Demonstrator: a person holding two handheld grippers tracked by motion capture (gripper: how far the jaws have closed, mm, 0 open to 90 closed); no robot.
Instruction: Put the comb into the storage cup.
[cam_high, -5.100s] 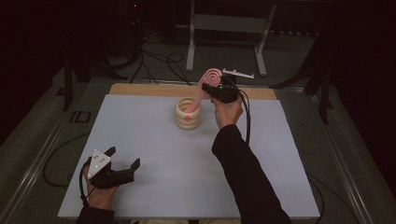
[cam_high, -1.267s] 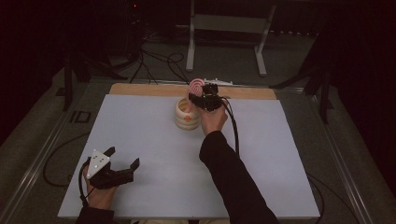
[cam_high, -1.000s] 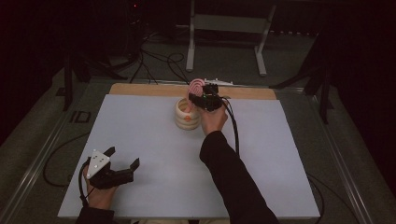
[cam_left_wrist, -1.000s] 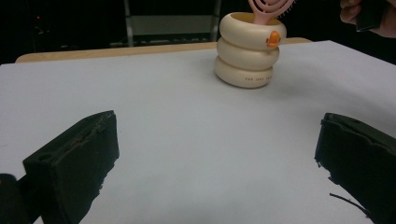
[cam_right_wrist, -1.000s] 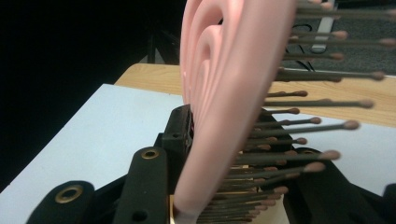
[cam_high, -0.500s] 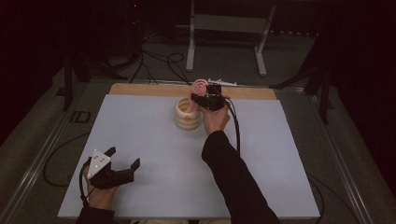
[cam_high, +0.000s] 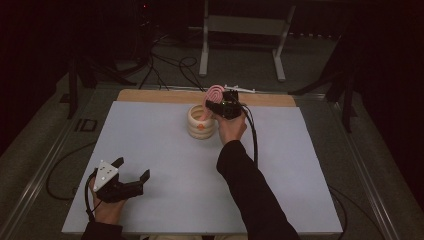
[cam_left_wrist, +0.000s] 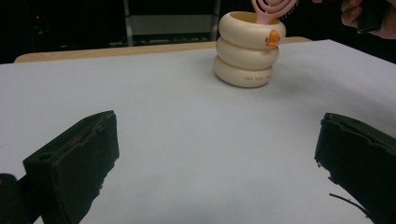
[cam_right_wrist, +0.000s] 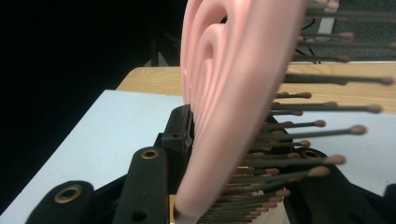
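A cream ringed cup (cam_high: 201, 125) with an orange mark stands at the back middle of the white table (cam_high: 300, 165). My right gripper (cam_high: 214, 106) hovers just right of its mouth, shut on a pink hairbrush (cam_high: 215, 93). The brush stands upright with its lower end inside the cup. In the right gripper view the brush (cam_right_wrist: 233, 93) and its bristles sit clamped in my right gripper (cam_right_wrist: 233, 198). My left gripper (cam_high: 132, 169) rests at the near left, open with nothing in it. The left gripper view has my left gripper (cam_left_wrist: 217, 161) wide apart, the cup (cam_left_wrist: 247, 51) and the brush (cam_left_wrist: 273, 9) far ahead.
A wooden strip (cam_high: 150, 96) runs along the table's far edge, with a small white object (cam_high: 242, 90) lying on it. A metal stand (cam_high: 240, 30) and cables lie on the floor behind. The right forearm (cam_high: 250, 190) crosses the table's middle right.
Five seconds ago the brush was held higher, behind and right of the cup; now its lower end is in the cup. Over the last second the right hand barely shifted. The left gripper stayed still.
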